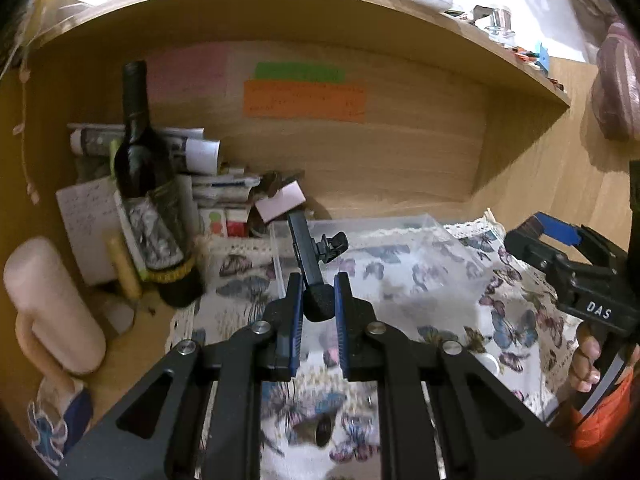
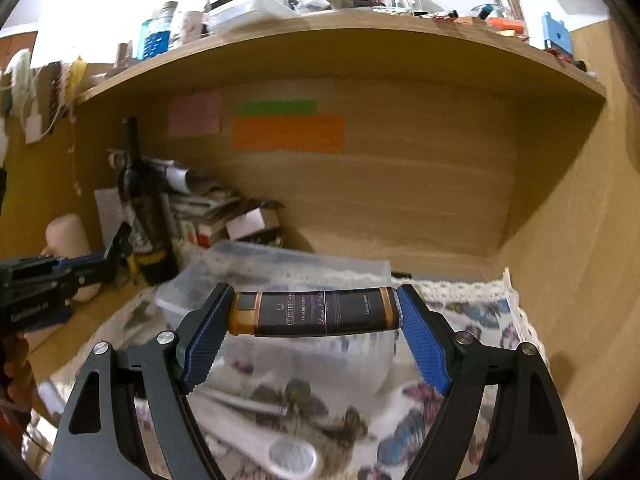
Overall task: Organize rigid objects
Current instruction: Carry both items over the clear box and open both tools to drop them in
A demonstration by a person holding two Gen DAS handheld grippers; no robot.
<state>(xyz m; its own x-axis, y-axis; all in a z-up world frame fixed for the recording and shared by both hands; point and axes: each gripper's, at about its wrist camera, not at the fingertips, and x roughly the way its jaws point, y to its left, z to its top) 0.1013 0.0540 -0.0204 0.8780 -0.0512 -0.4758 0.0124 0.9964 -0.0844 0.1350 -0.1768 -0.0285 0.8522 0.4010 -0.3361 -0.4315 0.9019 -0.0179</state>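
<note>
My left gripper [image 1: 317, 304] is shut on a black plastic clip mount [image 1: 310, 260] that sticks up between its blue pads, just over the near-left corner of a clear plastic bin [image 1: 404, 256]. My right gripper [image 2: 316, 312] is shut on a dark certificate-print card [image 2: 316, 312] with gold ends, held sideways above the clear bin [image 2: 280, 268]. The right gripper also shows in the left wrist view [image 1: 568, 264] at the right. The left gripper also shows in the right wrist view [image 2: 92, 264] at the left.
A dark wine bottle [image 1: 148, 184] stands left in the wooden alcove, with stacked papers and boxes [image 1: 216, 188] behind. A pink mug [image 1: 52, 304] sits at the near left. A butterfly-print cloth [image 1: 520, 308] covers the desk. White spoons [image 2: 280, 444] lie on the cloth.
</note>
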